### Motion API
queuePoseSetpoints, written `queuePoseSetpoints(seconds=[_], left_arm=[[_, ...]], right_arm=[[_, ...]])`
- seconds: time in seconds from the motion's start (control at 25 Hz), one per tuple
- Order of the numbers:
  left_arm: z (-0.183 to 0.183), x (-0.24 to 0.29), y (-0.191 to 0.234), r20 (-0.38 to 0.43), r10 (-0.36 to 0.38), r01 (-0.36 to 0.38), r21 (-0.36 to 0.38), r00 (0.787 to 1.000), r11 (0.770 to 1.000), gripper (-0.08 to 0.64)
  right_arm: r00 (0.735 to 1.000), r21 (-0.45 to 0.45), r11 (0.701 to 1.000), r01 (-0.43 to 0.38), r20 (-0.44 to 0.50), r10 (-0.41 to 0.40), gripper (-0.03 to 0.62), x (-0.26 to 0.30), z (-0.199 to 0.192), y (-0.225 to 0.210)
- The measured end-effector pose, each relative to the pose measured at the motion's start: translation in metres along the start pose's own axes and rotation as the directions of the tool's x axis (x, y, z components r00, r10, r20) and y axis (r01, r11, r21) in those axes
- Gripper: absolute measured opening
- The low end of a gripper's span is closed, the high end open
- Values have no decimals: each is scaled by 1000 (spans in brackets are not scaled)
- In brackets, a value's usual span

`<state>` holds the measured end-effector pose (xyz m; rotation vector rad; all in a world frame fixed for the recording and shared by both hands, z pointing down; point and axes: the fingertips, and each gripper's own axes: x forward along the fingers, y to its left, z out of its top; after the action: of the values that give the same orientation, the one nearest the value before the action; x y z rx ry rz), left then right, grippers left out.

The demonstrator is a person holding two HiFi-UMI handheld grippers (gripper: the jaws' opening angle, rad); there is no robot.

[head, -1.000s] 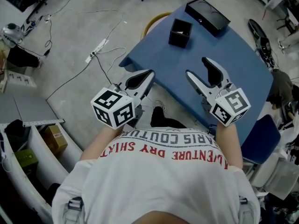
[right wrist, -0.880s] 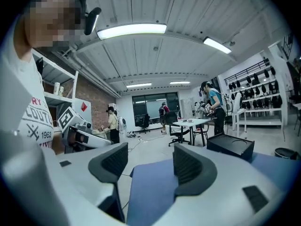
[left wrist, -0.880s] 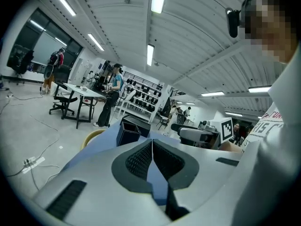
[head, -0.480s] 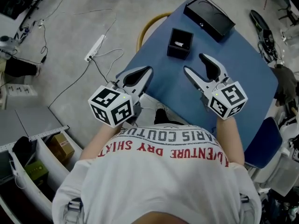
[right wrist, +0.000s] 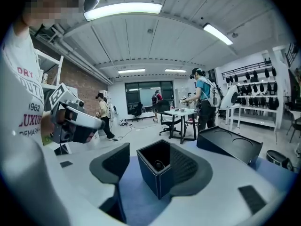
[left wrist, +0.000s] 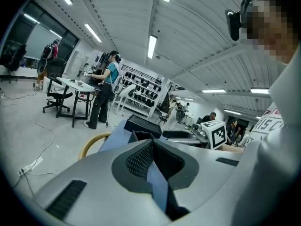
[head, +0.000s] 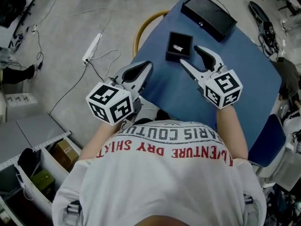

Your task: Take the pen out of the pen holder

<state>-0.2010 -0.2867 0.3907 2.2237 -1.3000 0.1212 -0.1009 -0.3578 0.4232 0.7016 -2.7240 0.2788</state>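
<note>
Lying slantwise inside the pen holder [head: 171,54], the pen [head: 178,47] shows from the head view as a short pale stick against the dark interior. In the right gripper view only a dark rounded end of it can be made out, low in the box. The pen holder is a black, square, open-topped box standing upright on the blue surface [head: 244,74], toward its far left part.

The right gripper [head: 188,55] has its jaws spread wide and closing a little. The holder's near corner stands in the gap between them. One jaw tip is just beside the holder's right wall and the other is just off its near edge. Neither pad presses on it.

The left gripper [head: 146,67] hangs over the surface's left edge, well apart from the holder. Its jaws are drawn together at the tips, with nothing between them.

Beyond the holder, near the far corner of the surface, lies a flat black case [head: 209,15]. A yellow curved rim [head: 141,28] shows at the surface's left edge. On the grey floor to the left lies a white power strip [head: 92,48] with its cable. A blue chair [head: 269,142] stands at the lower right.
</note>
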Motion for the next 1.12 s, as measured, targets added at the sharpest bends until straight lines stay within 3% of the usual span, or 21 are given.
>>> queuePoseSetpoints(seconds=[0.52, 0.88, 1.12], left_arm=[[4, 12, 22, -66, -65, 65, -8, 996, 998, 31], [16, 17, 26, -79, -115, 116, 10, 990, 993, 31], [20, 14, 28, -79, -137, 138, 17, 988, 990, 31]], right_arm=[[990, 12, 996, 86, -114, -84, 196, 23, -22, -19], [974, -76, 989, 127, -182, -139, 141, 23, -24, -15], [966, -9, 991, 135, -220, -134, 123, 23, -26, -15]])
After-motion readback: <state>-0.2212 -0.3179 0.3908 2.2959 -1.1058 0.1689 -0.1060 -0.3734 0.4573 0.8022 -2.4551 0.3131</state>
